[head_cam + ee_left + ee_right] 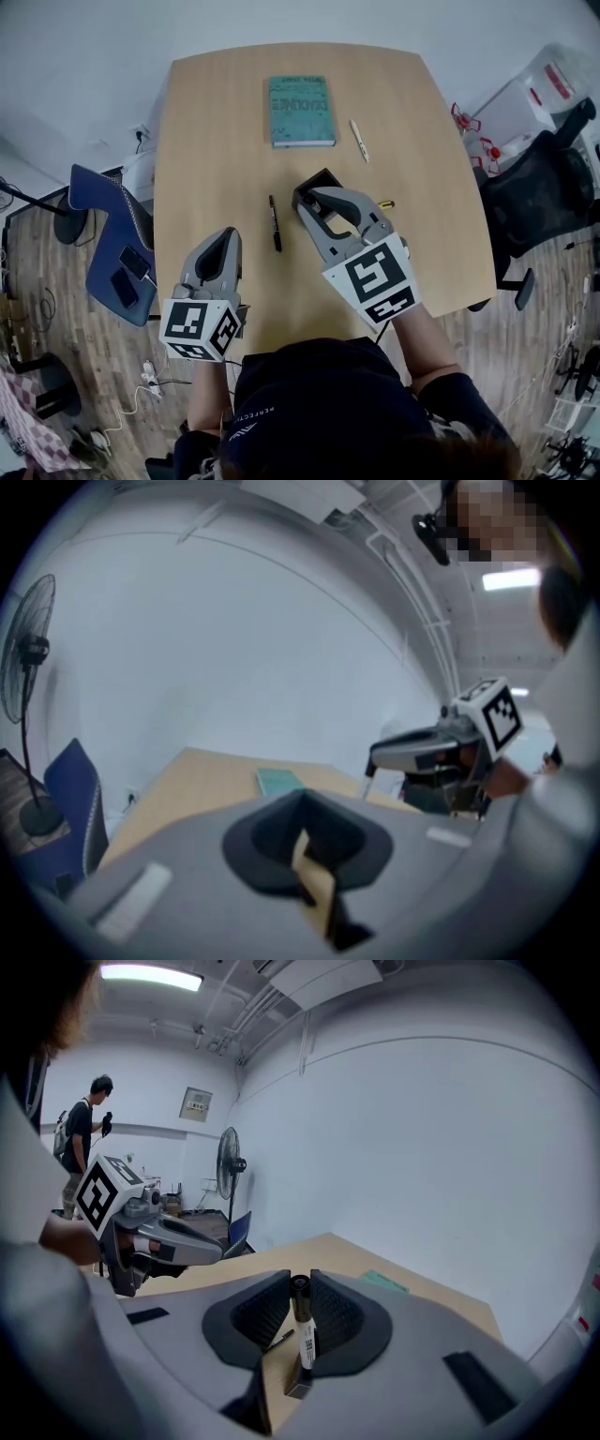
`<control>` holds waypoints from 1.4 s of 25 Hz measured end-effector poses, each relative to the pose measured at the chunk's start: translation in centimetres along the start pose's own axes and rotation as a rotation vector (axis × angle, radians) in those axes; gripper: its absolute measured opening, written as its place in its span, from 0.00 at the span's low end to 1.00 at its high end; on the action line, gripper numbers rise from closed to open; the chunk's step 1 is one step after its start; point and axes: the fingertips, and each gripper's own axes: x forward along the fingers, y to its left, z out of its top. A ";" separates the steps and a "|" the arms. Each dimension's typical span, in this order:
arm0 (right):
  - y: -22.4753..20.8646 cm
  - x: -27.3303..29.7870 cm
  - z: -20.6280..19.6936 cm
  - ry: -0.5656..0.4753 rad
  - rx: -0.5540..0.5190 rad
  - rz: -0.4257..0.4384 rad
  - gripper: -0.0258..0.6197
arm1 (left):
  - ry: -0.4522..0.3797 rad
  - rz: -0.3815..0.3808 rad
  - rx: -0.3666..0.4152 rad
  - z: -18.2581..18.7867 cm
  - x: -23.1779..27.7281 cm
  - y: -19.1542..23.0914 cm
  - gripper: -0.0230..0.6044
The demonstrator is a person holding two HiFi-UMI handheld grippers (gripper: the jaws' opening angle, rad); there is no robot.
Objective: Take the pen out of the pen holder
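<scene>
My right gripper point(300, 1297) is shut on a black-capped white marker pen point(304, 1335), which stands upright between the pads. The pen's lower end hangs just over the black square pen holder point(297, 1387). In the head view, the right gripper point(307, 199) reaches over the pen holder point(322, 177) at the table's middle and hides the pen. My left gripper point(225, 236) hovers to the left of it, near the table's front edge. Its jaws point(302, 834) are shut with nothing between them.
A black pen point(275, 223) lies on the wooden table point(206, 141) between the grippers. A teal book point(300, 111) and a white pen point(359, 141) lie farther back. A small yellow item point(385, 203) sits right of the holder. A blue chair point(112, 244) stands left of the table.
</scene>
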 end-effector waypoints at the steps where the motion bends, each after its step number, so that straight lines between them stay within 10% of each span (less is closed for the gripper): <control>1: 0.3 -0.2 0.3 -0.010 -0.002 0.007 0.13 | -0.005 0.005 0.001 0.1 -0.3 0.0 0.05; 35: 5.4 -0.5 -5.7 0.011 0.226 0.146 0.13 | 0.033 0.161 -0.031 -3.0 -5.6 1.2 0.05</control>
